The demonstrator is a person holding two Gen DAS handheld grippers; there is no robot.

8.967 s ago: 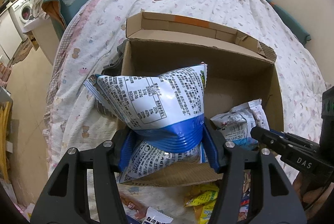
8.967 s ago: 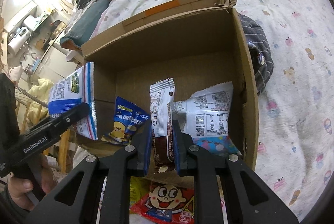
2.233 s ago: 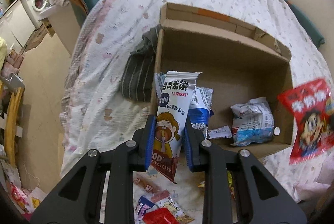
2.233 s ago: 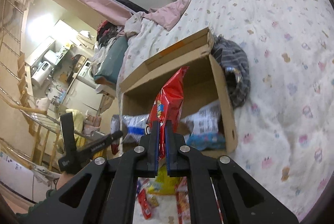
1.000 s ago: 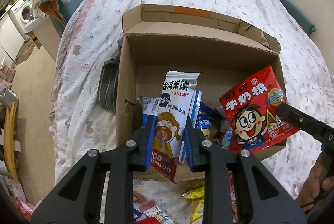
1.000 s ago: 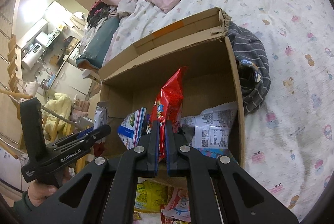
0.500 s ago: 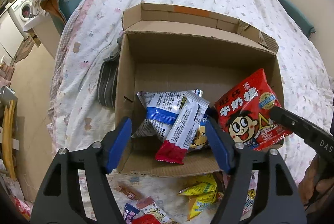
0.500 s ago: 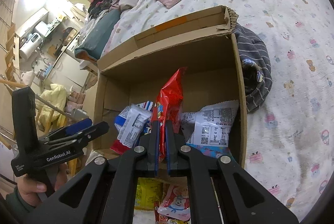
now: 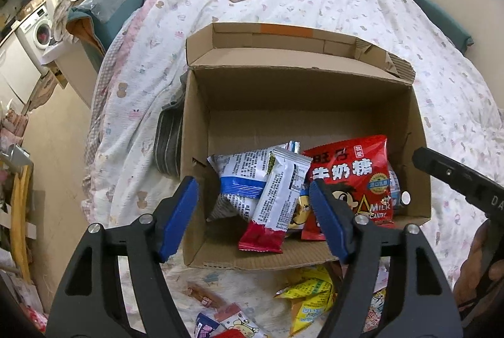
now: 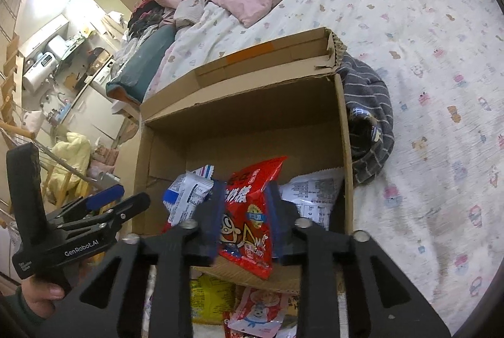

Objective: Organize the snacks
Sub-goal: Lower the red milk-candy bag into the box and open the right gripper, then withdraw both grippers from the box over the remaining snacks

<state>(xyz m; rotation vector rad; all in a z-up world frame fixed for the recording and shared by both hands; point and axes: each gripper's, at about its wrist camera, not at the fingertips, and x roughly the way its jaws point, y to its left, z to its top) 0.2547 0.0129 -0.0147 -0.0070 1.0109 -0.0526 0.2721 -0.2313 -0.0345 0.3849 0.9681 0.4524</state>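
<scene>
Right gripper [image 10: 244,219]: its black jaws with blue pads have just been opening and now stand part-way apart on either side of the glossy red milk-candy bag with a cartoon face [image 10: 249,212]. The pads appear clear of the film, though the wide-angle view leaves contact on the left pad uncertain. The bag leans inside the open brown corrugated cardboard box [image 10: 341,148], its lower edge at the near wall.

Left gripper [image 9: 253,212]: jaws wide and empty above the near left part of the box, over the white crinkled foil rice-cake packet with a red end [image 9: 277,202], which lies across a puffy white-and-blue printed bag [image 9: 242,177].

Surroundings: the box rests on a soft quilted bedspread with small printed motifs [image 9: 362,13]; a grey striped garment [image 10: 371,117] lies against its right wall. Loose snacks, among them a yellow crinkled packet [image 9: 310,297], remain on the bedspread in front of the box.

Risk, as judged: the slick red bag stands near the low front wall and may tip outward over it once unsupported. A jaw withdrawn carelessly could snag the film. The yielding bedspread offers the box an unsteady footing.
</scene>
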